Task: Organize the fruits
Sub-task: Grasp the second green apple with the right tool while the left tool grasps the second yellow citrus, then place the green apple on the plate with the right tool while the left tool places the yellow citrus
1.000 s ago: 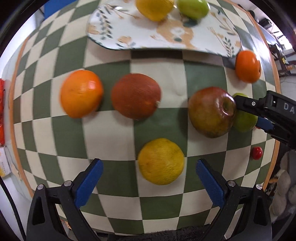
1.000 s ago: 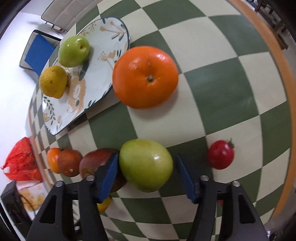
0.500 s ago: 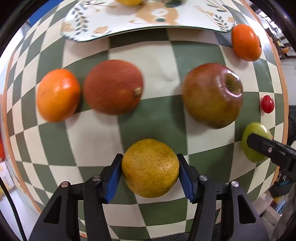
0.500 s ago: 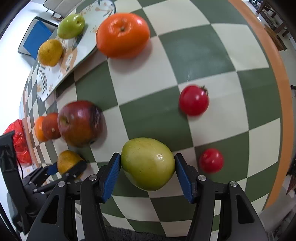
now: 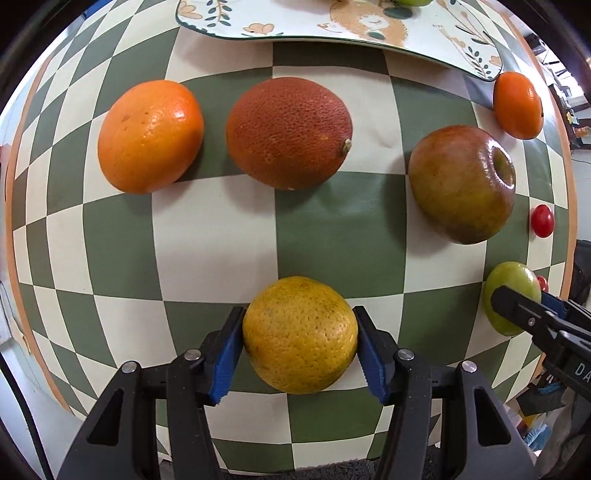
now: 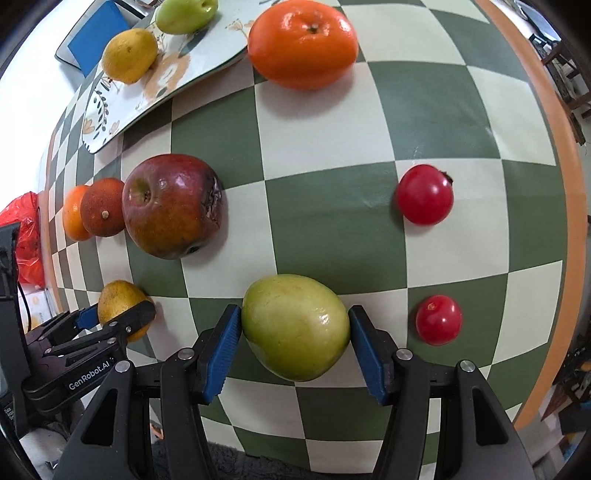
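Left gripper (image 5: 300,349) clamped on yellow orange (image 5: 300,334) at lower centre, right gripper (image 6: 294,343) closed on green fruit (image 6: 295,326), apple (image 6: 171,205) mid-left, plate (image 6: 122,118) upper left

Two fisheye views, each looking forward along a gripper's two fingers and down onto a green-and-cream checkered table (image 5: 332,229). The left wrist camera sits close to the near table edge, facing the patterned plate (image 5: 369,26) at the far side. The right wrist camera sits to the right of it, angled so the same plate (image 6: 122,110) falls at its upper left. Both views share the plate and the red apple (image 5: 461,184) (image 6: 171,205) in front of it. Each view catches the other gripper at its edge, nearer the viewer than the plate.
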`<action>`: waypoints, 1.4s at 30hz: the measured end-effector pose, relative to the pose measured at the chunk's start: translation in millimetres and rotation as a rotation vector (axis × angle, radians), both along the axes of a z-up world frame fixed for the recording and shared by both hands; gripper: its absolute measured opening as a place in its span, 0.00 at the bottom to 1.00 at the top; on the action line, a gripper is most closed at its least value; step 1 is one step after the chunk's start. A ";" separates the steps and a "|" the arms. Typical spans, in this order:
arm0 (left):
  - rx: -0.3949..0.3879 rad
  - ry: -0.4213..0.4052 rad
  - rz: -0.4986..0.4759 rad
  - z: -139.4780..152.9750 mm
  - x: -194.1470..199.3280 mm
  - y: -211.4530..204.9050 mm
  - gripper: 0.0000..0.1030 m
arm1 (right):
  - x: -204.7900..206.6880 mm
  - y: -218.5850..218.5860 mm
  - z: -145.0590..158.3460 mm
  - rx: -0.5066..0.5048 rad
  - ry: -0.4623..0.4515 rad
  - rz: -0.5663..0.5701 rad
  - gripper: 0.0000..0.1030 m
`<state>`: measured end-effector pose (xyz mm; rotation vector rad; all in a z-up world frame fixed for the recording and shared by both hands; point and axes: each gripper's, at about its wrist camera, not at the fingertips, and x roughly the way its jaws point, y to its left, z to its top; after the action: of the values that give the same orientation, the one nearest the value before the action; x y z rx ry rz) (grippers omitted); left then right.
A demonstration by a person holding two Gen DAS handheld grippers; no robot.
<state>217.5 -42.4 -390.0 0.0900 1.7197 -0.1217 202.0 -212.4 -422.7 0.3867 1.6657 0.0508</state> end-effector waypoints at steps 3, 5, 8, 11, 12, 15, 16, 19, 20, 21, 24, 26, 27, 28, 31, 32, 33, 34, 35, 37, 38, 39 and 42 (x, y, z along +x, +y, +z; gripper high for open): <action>-0.011 -0.001 0.000 6.3 6.9 8.3 0.53 | 3.2 8.3 -4.1 0.001 0.012 0.012 0.60; -0.027 -0.013 0.000 17.2 13.9 7.6 0.53 | 0.6 5.8 -4.8 0.009 0.018 0.009 0.60; -0.079 -0.041 0.008 44.0 24.9 8.1 0.53 | 0.9 6.4 2.2 0.073 0.011 -0.045 0.60; -0.141 -0.102 0.018 86.8 39.7 9.9 0.53 | 13.6 3.7 35.2 0.129 -0.060 -0.086 0.59; -0.159 -0.123 0.023 100.7 47.6 11.2 0.53 | 18.9 2.2 46.9 0.136 -0.087 -0.088 0.59; -0.197 -0.185 0.054 135.7 84.2 21.7 0.53 | 49.5 -0.1 85.7 0.148 -0.190 -0.084 0.59; -0.201 -0.196 0.063 143.2 99.8 25.6 0.53 | 64.3 -0.1 95.2 0.146 -0.220 -0.082 0.59; -0.171 -0.226 0.103 144.6 155.8 39.9 0.53 | 110.1 4.3 101.2 0.094 -0.269 -0.071 0.59; -0.160 -0.223 0.120 139.8 174.6 43.9 0.53 | 120.8 -3.1 100.5 0.086 -0.271 -0.069 0.59; -0.150 -0.212 0.137 131.6 197.0 47.0 0.53 | 139.1 1.7 92.2 0.069 -0.265 -0.066 0.59; -0.132 -0.150 0.166 99.3 240.3 55.8 0.53 | 169.4 10.0 66.7 0.034 -0.227 -0.050 0.59; -0.118 -0.108 0.181 79.6 262.0 59.9 0.53 | 183.3 15.5 52.9 0.013 -0.208 -0.037 0.60; -0.109 -0.092 0.177 70.2 273.0 59.7 0.53 | 189.9 19.1 45.0 0.001 -0.196 -0.024 0.60; -0.103 -0.083 0.179 64.4 278.3 58.9 0.53 | 193.7 20.7 39.9 -0.004 -0.189 -0.019 0.60; -0.088 -0.059 0.169 50.4 294.3 54.0 0.53 | 202.2 20.6 24.1 -0.008 -0.164 -0.012 0.60; -0.086 -0.054 0.166 47.0 296.8 52.6 0.53 | 203.0 20.9 20.9 -0.007 -0.159 -0.011 0.60; -0.083 -0.049 0.161 44.4 298.7 50.9 0.53 | 205.3 20.7 20.2 -0.013 -0.168 -0.010 0.60; -0.077 -0.044 0.152 41.0 300.4 48.6 0.53 | 206.7 20.7 19.5 -0.016 -0.168 -0.008 0.60; -0.074 -0.039 0.148 39.0 301.2 47.8 0.53 | 207.3 20.7 18.3 -0.015 -0.166 -0.008 0.60; -0.069 -0.030 0.148 34.2 301.7 45.2 0.53 | 208.4 20.1 16.0 -0.005 -0.158 -0.008 0.60; -0.068 -0.027 0.151 32.3 301.3 44.0 0.53 | 208.6 19.5 15.5 0.001 -0.153 -0.008 0.60; -0.067 -0.023 0.155 31.1 300.9 43.6 0.53 | 209.2 18.4 14.9 0.010 -0.147 -0.003 0.60; -0.067 -0.031 0.168 28.6 299.4 43.9 0.61 | 207.4 16.2 20.7 0.009 -0.155 0.000 0.75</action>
<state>516.9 1.6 -361.4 -0.1017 1.6836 -0.0530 409.4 -196.2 -402.1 0.3797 1.5132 0.0860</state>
